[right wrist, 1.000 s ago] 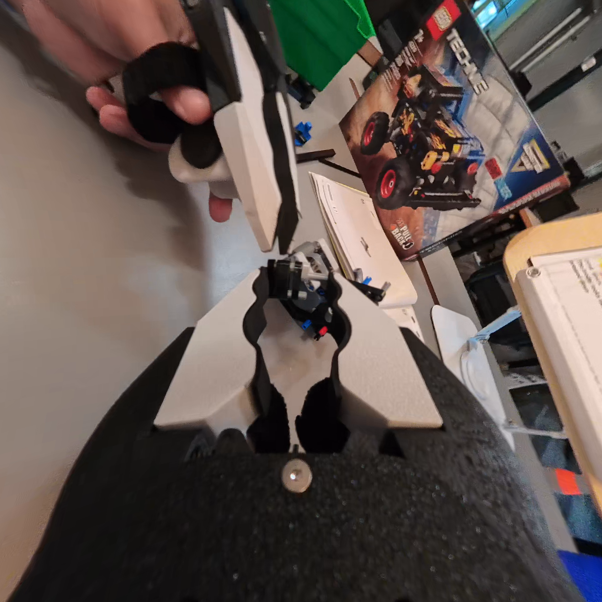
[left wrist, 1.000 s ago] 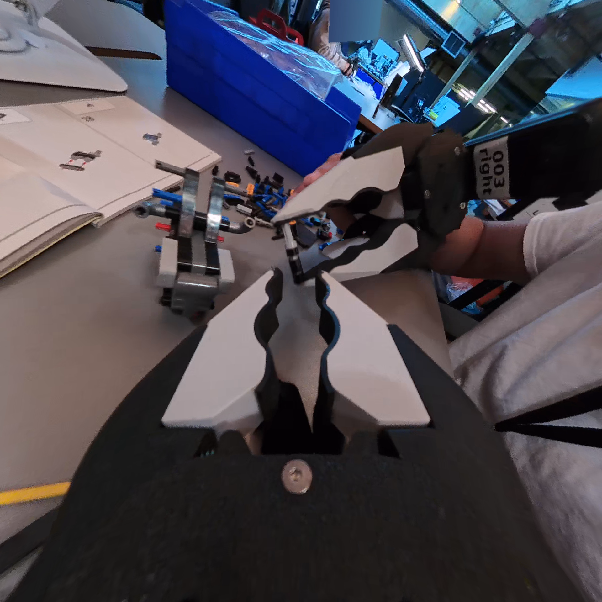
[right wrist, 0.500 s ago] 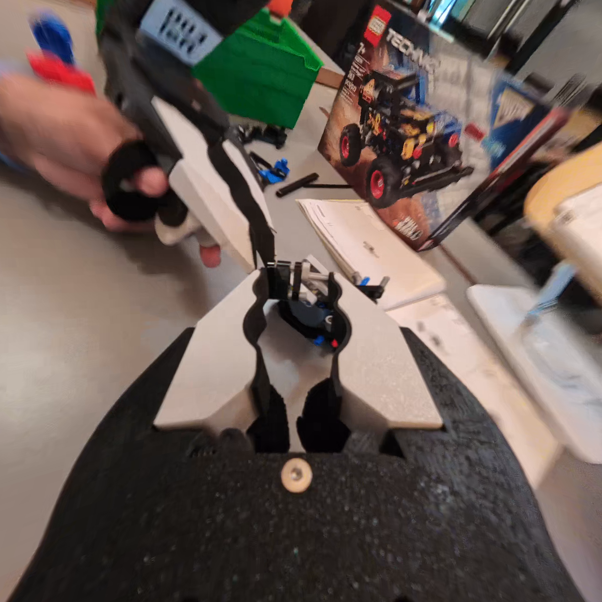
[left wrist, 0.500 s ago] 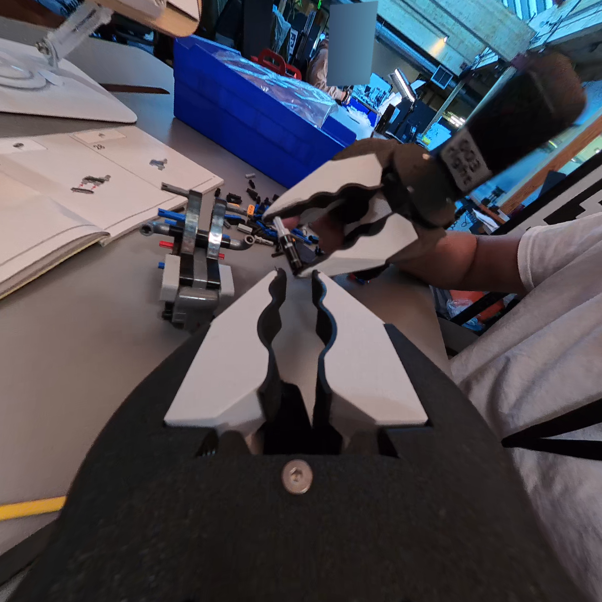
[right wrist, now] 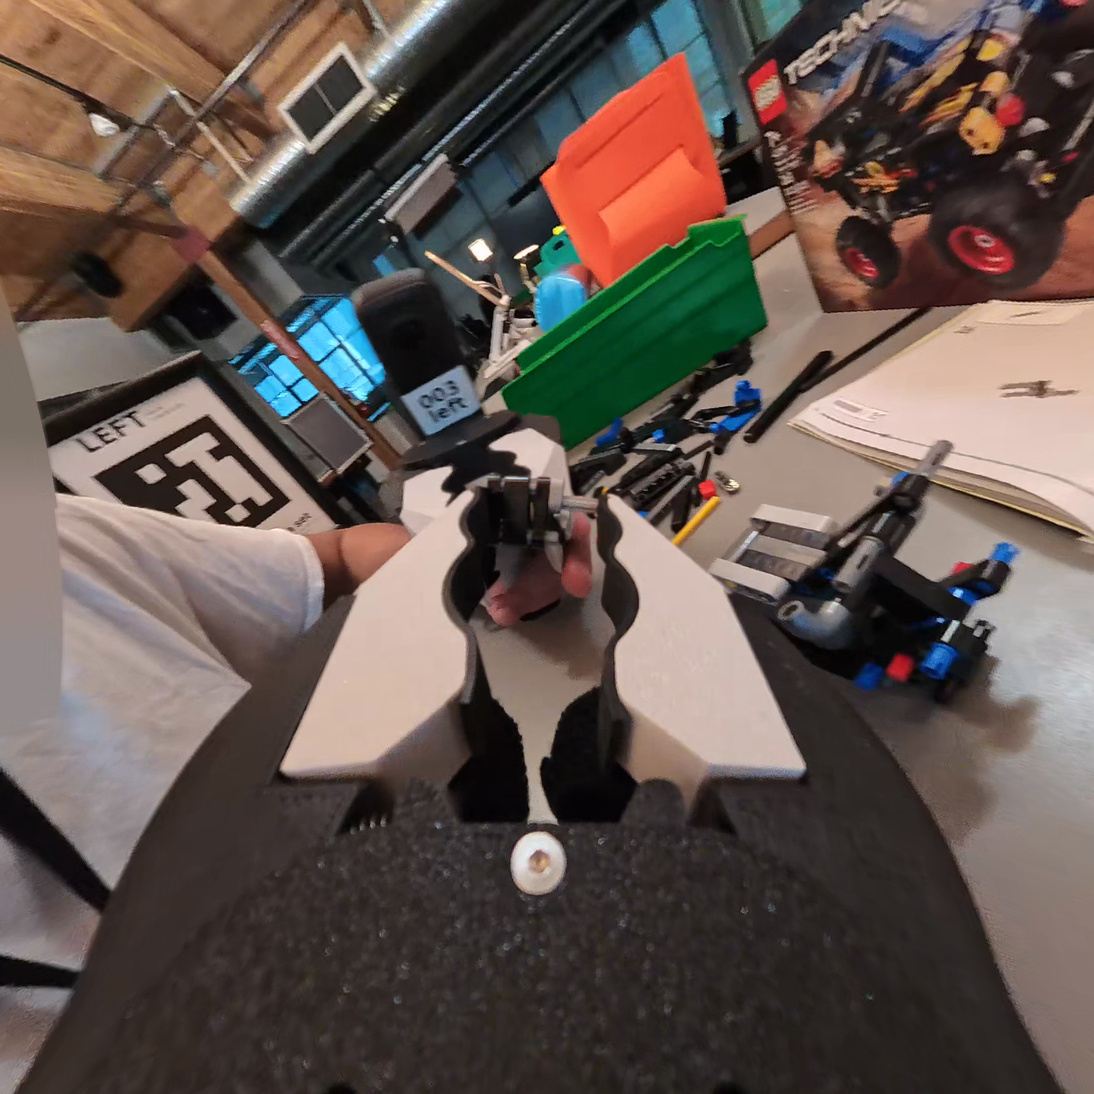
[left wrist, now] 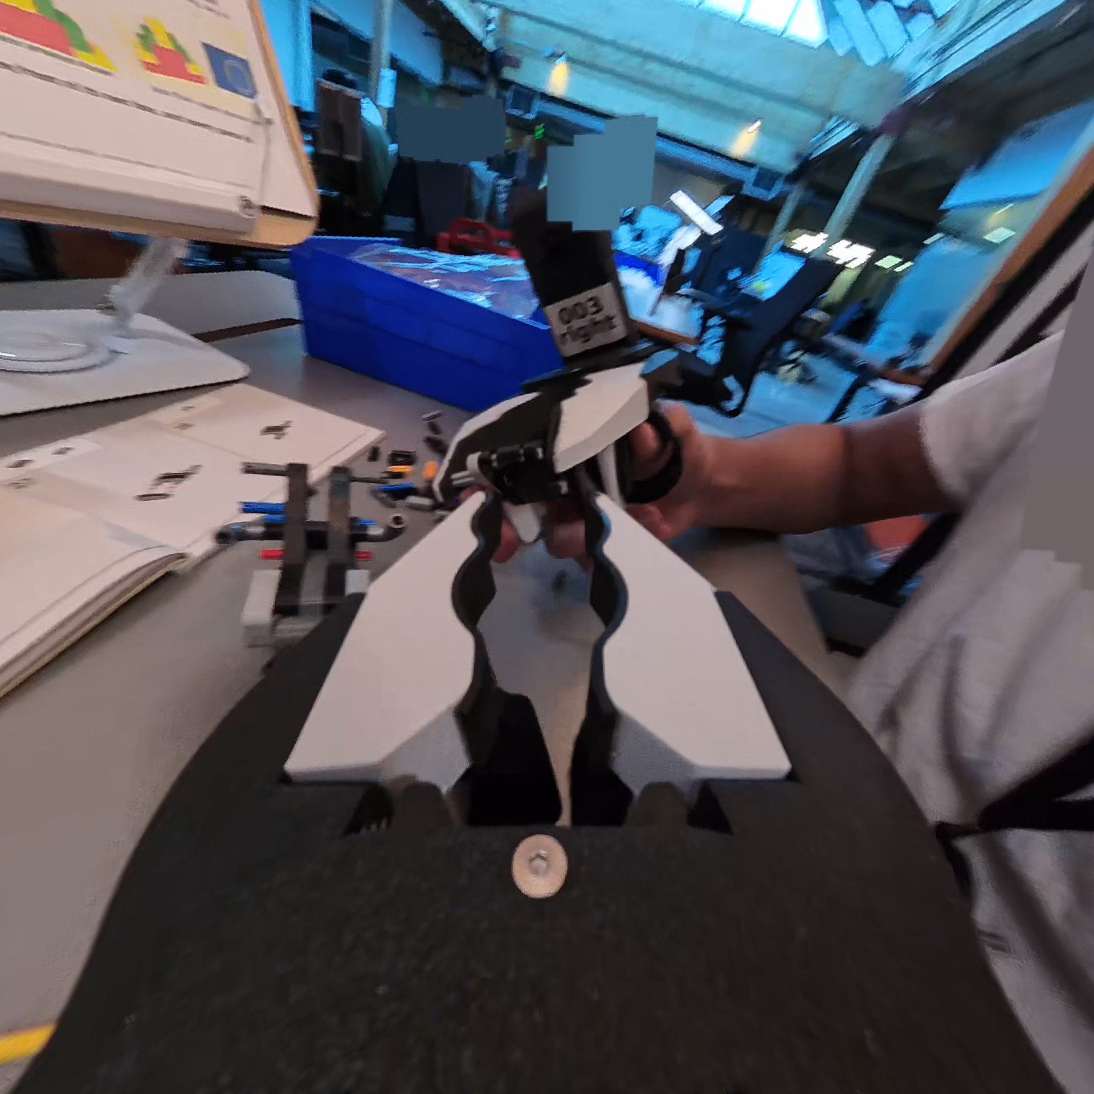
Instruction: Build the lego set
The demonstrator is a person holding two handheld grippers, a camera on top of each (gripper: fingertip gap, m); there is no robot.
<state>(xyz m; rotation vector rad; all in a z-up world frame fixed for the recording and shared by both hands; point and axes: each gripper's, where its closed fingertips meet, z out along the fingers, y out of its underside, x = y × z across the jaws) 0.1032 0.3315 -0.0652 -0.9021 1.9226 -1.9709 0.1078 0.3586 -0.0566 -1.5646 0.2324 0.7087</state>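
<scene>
My right gripper [right wrist: 536,503] is shut on a small black and grey lego sub-assembly [right wrist: 524,512] with a short axle sticking out, held above the table. It also shows in the left wrist view [left wrist: 518,467], in the right gripper [left wrist: 503,473]. My left gripper [left wrist: 536,512] is open and empty, tip to tip with the right one, its fingertips just below and around the piece. In the right wrist view the left gripper [right wrist: 491,467] stands right behind the piece. The partial lego build [left wrist: 308,533] stands on the grey table, to the left; it also shows in the right wrist view [right wrist: 876,586].
An open instruction booklet [left wrist: 148,473] lies left of the build. Loose lego parts [right wrist: 663,462] are scattered behind it. A blue bin [left wrist: 414,331], a green bin [right wrist: 639,331], an orange bin [right wrist: 639,166] and the set's box [right wrist: 947,148] stand at the back. A white stand base [left wrist: 89,361] sits far left. Only a small space, under 4 cm, lies between the two pairs of fingers.
Both grippers have risen from the table and turned to face each other tip to tip. The right one has rolled upright with the piece. The left jaws have widened.
</scene>
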